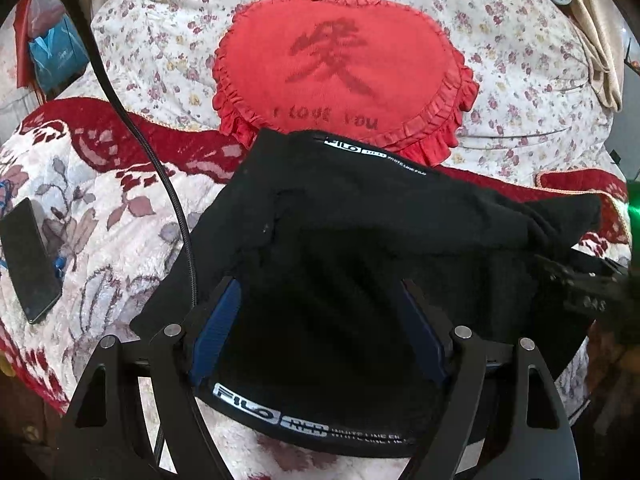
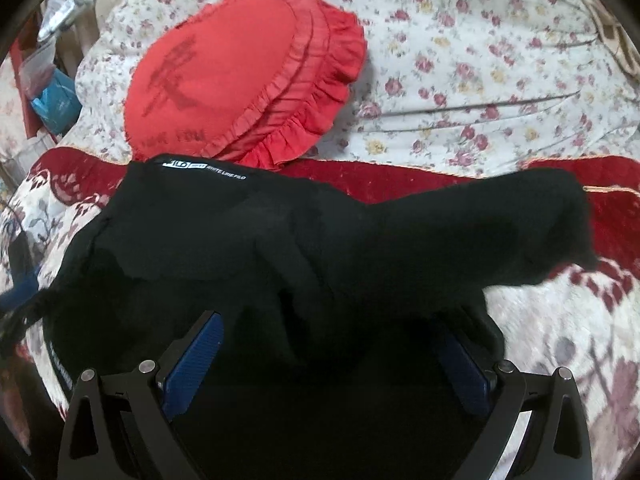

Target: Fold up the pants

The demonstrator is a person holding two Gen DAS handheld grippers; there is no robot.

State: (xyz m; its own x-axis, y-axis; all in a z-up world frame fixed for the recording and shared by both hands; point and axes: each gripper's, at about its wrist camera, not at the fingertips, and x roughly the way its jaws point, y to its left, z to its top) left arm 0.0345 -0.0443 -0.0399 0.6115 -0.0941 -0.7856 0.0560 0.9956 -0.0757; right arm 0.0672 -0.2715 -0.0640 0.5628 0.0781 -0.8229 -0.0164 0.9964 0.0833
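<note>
Plainly, both tongs stand wide: the left tongs (image 1: 320,320) and the right tongs (image 2: 328,364) each have black pants (image 1: 360,240) lying between their blue pads, unpinched. The pants lie bunched on the plush blanket (image 1: 100,220), near the red pillow (image 1: 340,68). Closing now might catch several layers, dragging the bundle crooked.

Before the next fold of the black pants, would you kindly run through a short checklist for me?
1. Left tongs open, pants between the pads: ok.
2. Right tongs open over the fabric: ok.
3. Pants lying flat: not ok, bunched with a loose end at the right.
4. Red heart cushion off the pants: cannot tell, the waistband edge meets it.
5. Black cable clear of the pants: not ok.
6. Phone clear of the pants: ok.
</note>
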